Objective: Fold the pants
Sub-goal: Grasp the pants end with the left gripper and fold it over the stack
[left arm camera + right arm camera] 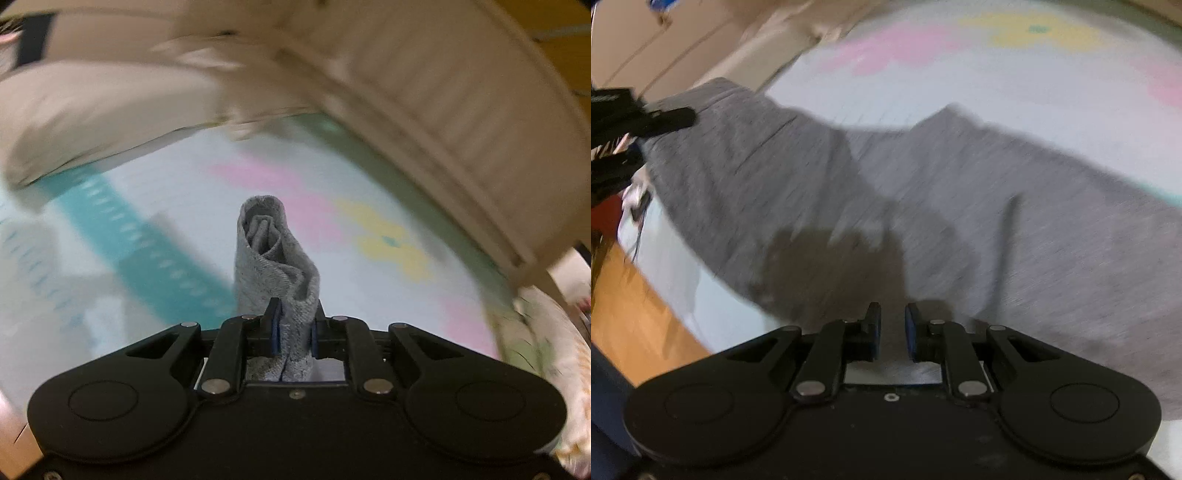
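Observation:
The grey pants (923, 192) lie spread across a pale patterned bedsheet (960, 85) in the right wrist view. My left gripper (293, 321) is shut on a bunched fold of the grey pants (273, 251), which sticks up between its jaws above the sheet (184, 192). It also shows at the left edge of the right wrist view (646, 122), holding the pants' far corner. My right gripper (892, 328) hovers just above the pants with a narrow gap between its blue pads (910, 332), and nothing is between them. Both views are blurred by motion.
A beige pillow (92, 107) and a ribbed beige headboard or cushion (461, 92) lie at the far side of the bed. A wooden floor (635, 325) lies beside the bed edge at the left. A floral cloth (554, 350) is at the right.

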